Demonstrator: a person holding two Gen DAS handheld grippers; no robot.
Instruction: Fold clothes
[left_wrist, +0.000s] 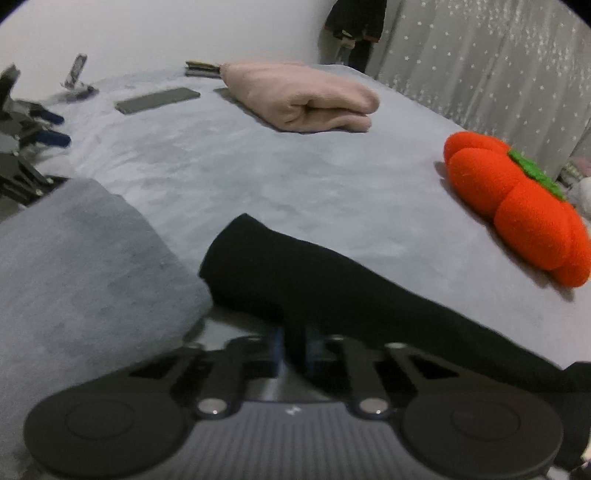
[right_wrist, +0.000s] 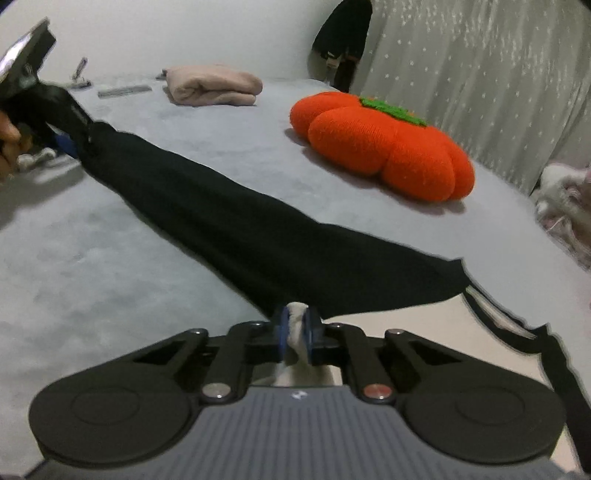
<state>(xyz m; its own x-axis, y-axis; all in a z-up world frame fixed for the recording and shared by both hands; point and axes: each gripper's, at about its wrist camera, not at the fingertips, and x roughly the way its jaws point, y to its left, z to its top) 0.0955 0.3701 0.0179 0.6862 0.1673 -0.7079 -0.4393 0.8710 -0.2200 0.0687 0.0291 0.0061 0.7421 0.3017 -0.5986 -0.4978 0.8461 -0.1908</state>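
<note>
Black garment (right_wrist: 236, 218) lies stretched across the grey bed (right_wrist: 74, 258), near the orange pumpkin cushion (right_wrist: 384, 147); left gripper (left_wrist: 294, 347) jaws pinch one end, right gripper (right_wrist: 295, 332) jaws pinch pale fabric at the other

Both wrist views low, close over grey bed (left_wrist: 295, 177), sharing orange cushion (right_wrist: 384, 147).

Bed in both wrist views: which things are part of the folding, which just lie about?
Job:
black garment
left gripper, shut on it
right gripper, shut on its pale end
folded pink garment

Lying about:
orange pumpkin cushion
phone
grey pillow
</note>
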